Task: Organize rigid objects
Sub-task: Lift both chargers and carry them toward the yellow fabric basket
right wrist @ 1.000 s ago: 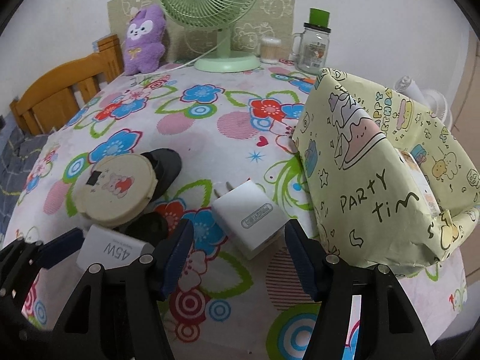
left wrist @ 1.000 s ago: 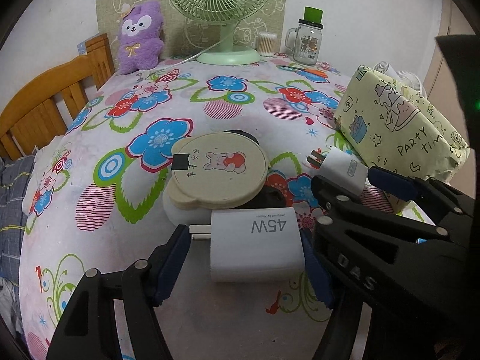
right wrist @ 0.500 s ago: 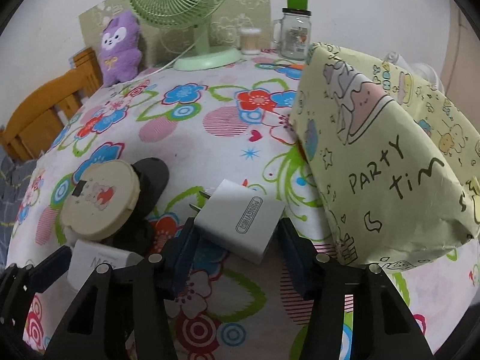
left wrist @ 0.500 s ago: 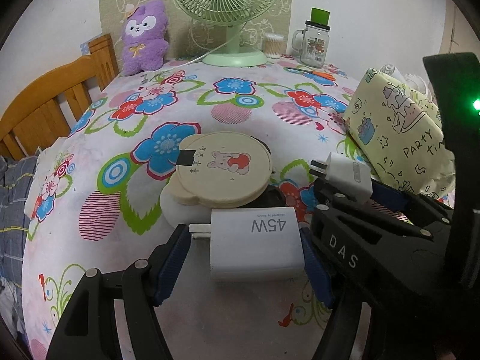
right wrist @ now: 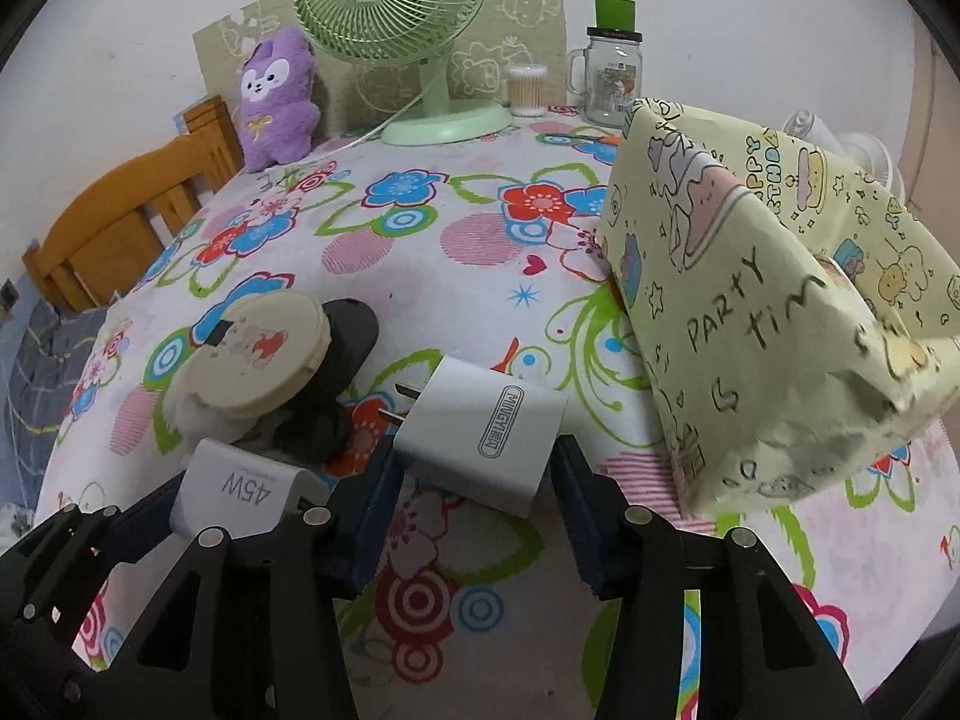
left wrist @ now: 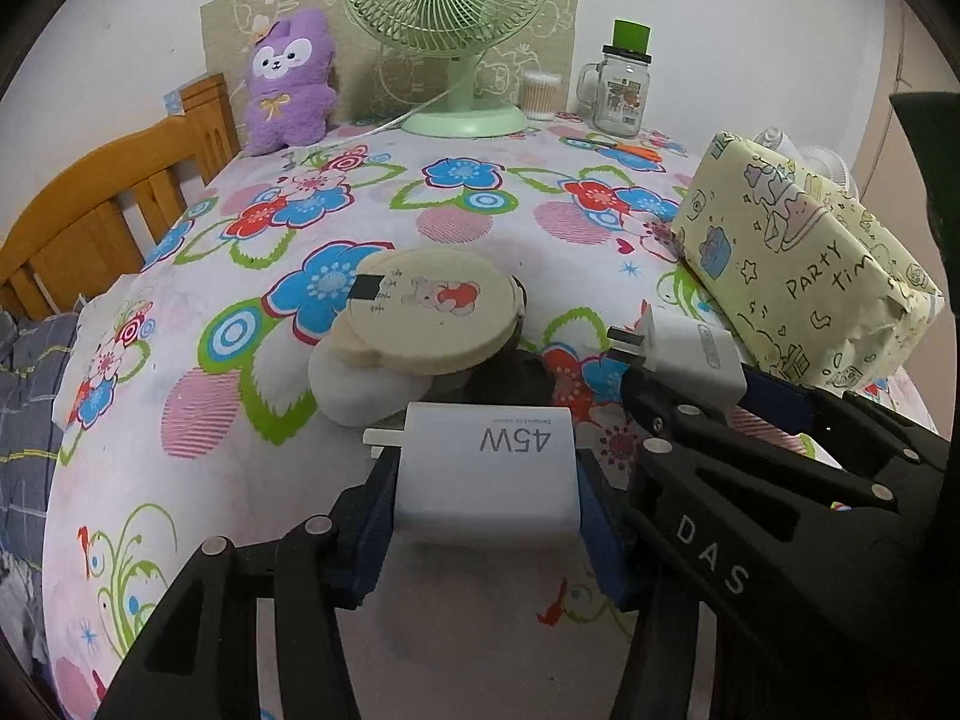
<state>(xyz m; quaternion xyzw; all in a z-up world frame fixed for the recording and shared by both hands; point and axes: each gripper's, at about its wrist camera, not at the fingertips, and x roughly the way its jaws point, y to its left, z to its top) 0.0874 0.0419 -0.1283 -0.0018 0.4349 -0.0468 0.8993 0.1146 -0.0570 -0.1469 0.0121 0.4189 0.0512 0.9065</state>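
The left tongs (left wrist: 487, 483), seen from the left wrist, are closing on the white 45W charger (left wrist: 489, 474); both blue pads press its sides and its prongs point left. It sits near the table's (left wrist: 384, 648) front edge. Just behind it lies a round cream lid (left wrist: 432, 312) over dark and white items. To the right, the right tongs (left wrist: 690, 381) pinch a smaller white charger (left wrist: 690, 354), beside a yellow wrapped box (left wrist: 804, 276) at the right edge. At the far edge stand a green fan (left wrist: 447, 6), a purple plush toy (left wrist: 288, 81) and a glass jar (left wrist: 621, 90).

From the right wrist, the right tongs (right wrist: 474, 468) are closing on the smaller white charger (right wrist: 486, 432), pads touching its sides, prongs pointing left toward the table's middle. The yellow wrapped box (right wrist: 774, 324) rises just to its right. At lower left the left tongs (right wrist: 192, 510) hold the 45W charger (right wrist: 240, 489), with the round cream lid (right wrist: 258, 351) just behind it.
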